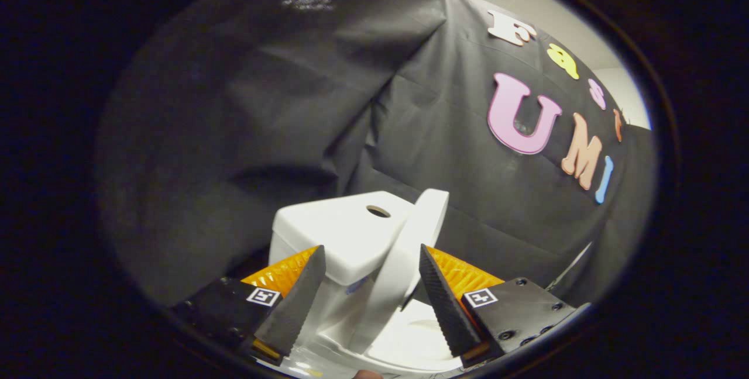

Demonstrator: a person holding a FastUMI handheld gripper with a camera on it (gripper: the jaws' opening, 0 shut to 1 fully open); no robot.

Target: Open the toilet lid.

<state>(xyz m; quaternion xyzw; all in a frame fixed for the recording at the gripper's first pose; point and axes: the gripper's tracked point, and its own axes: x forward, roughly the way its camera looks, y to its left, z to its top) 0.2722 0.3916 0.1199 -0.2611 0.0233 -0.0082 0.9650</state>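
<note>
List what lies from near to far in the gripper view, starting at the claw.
Open claw, its fingers on either side of the raised toilet lid without pressing it → toilet tank with a hole in its top → black cloth wall.

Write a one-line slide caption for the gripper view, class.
Open tool straddles the raised white toilet lid, its fingers apart either side, with the cistern beyond against black cloth.

Gripper (367, 285) view looks forward, close on the toilet (345, 238) (tilted).
</note>
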